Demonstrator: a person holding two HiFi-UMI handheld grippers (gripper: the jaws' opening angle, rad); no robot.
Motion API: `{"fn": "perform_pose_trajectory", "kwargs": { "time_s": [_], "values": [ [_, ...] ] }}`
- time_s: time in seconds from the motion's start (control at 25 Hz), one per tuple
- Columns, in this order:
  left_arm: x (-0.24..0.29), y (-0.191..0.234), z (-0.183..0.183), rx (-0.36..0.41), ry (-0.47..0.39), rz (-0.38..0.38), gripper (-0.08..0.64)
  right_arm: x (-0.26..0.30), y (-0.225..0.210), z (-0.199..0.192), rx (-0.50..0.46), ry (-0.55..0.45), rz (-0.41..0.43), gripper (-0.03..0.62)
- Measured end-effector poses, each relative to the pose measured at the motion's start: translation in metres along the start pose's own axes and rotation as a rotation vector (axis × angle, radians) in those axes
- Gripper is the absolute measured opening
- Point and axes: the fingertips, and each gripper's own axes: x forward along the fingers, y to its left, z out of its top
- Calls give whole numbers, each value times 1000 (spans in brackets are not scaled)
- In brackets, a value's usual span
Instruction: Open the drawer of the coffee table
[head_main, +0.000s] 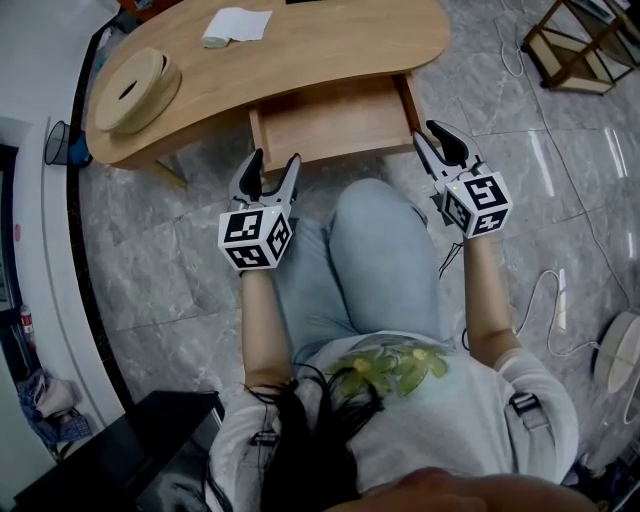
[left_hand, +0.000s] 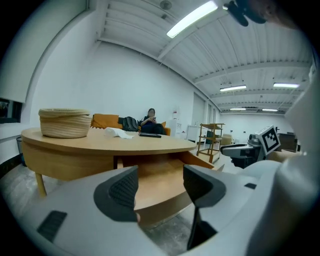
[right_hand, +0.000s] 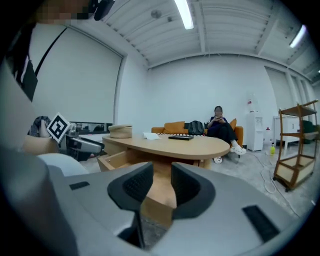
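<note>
curving across the grey floor, the wooden table has its drawer pulled out toward the person's knees. near its front, left tongs gape wide, empty; right tongs stand narrower, gripping nothing. their cubes carry black square markers.

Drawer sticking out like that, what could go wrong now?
The drawer juts from the table toward the person's knees, so shifting legs could bump it. The left gripper and right gripper, both open, hang near its front corners; a careless move might knock it.
</note>
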Motion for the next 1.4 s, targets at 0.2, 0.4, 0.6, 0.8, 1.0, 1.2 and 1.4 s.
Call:
{"fn": "perform_pose_trajectory", "kwargs": {
  "time_s": [0.2,0.4,0.6,0.8,1.0,1.2,1.4],
  "values": [
    [8,-27,17,24,-44,-28,231,8,23,20,35,-56,25,9],
    [10,-41,27,24,-83,-21,76,14,46,28,35,-45,72,8],
    [11,-57,27,-9,-86,-47,17,14,58,34,5,-40,88,8],
    [14,-80,27,2,-82,-88,17,13,67,33,-5,-37,102,6],
    [14,-86,29,16,-82,-87,17,15,80,34,-54,-28,129,6],
    [15,-91,26,39,-71,-97,17,15,89,37,-106,-28,130,6],
    [17,-97,25,60,-58,-130,17,16,96,35,-148,-23,143,6]
  ]
}}
